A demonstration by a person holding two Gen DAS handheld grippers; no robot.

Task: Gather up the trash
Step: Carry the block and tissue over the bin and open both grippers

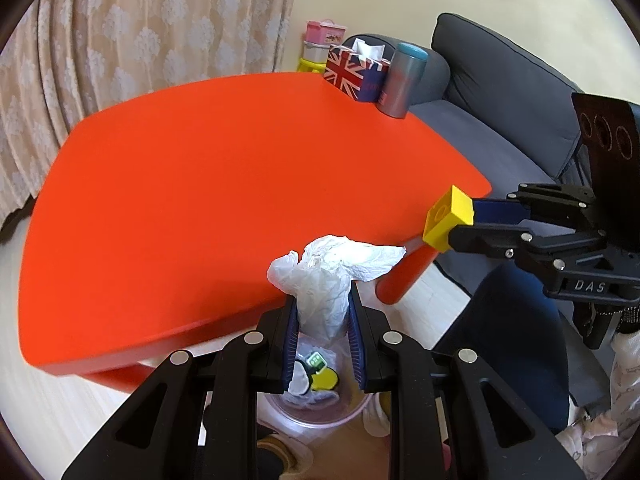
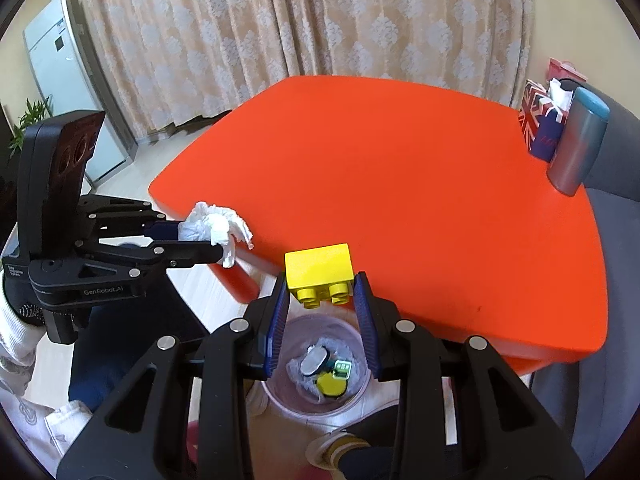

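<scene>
Trash held above the pink bin (image 2: 316, 364) beside the orange table (image 1: 200, 184) — left gripper (image 1: 322, 312) clenched on a crumpled tissue (image 1: 328, 276), likely light, soft, easily pinched mid-wad — right gripper (image 2: 320, 292) grasping a yellow brick (image 2: 319, 270), rigid, probably slippery, across its flat sides

The pale pink plastic bin (image 2: 316, 368) on the floor sits partly hidden behind the black tongs – its contents too small to identify; the grey fabric sofa (image 1: 500, 80) runs off-frame.
</scene>
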